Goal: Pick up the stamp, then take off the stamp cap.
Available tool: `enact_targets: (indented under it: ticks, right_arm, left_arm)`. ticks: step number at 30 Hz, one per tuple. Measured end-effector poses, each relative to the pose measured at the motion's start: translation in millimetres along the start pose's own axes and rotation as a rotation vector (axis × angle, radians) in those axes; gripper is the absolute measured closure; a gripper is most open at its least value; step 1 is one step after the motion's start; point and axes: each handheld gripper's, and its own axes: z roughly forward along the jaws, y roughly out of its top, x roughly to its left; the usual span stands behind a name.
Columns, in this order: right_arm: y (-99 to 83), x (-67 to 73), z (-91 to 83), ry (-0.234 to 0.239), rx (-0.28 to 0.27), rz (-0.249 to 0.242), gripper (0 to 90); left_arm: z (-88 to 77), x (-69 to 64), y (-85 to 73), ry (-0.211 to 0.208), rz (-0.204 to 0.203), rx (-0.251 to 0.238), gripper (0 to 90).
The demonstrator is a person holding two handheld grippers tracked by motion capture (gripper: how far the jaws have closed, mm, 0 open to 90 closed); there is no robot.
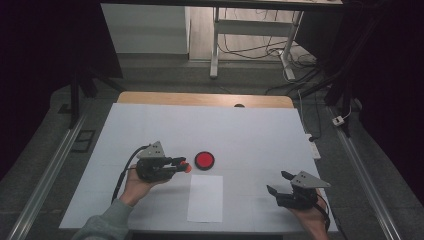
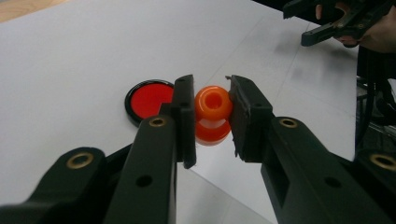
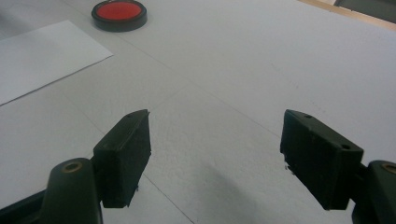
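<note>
A small orange knob-shaped piece (image 2: 213, 114) with a hole in its top sits between the jaws of my left gripper (image 2: 210, 93), which is shut on it just above the table. In the high view this gripper (image 1: 183, 165) points right, with the orange piece (image 1: 186, 167) at its tip, a short way left of a red disc with a black rim (image 1: 204, 160). The disc (image 2: 147, 100) lies just behind the left jaw. My right gripper (image 1: 276, 181) rests at the front right, open, with nothing between its jaws (image 3: 215, 135).
A white sheet of paper (image 1: 205, 198) lies at the front middle of the white table cover (image 1: 250, 130), between the two hands. The red disc (image 3: 119, 11) and the sheet (image 3: 42, 56) lie far ahead of the right gripper. Cables and desk legs stand beyond the table.
</note>
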Motion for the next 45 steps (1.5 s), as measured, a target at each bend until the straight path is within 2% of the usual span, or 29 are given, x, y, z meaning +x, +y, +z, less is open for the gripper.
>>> enact_targets:
  ticks: [18,36,45]
  right_arm:
    - [0.1,0.3,0.4,0.001,0.0,-0.001,23.8]
    - [0.4,-0.1,-0.2,-0.001,-0.004,-0.005,23.9]
    - [3.1,1.1,-0.7,0.016,-0.017,-0.002,25.5]
  left_arm:
    - [24.0,-16.0,9.4,-0.051,0.043,0.033,72.3]
    - [24.2,-14.9,9.6,-0.051,0.04,0.036,72.3]
    - [24.8,-14.3,9.4,-0.05,0.04,0.042,72.3]
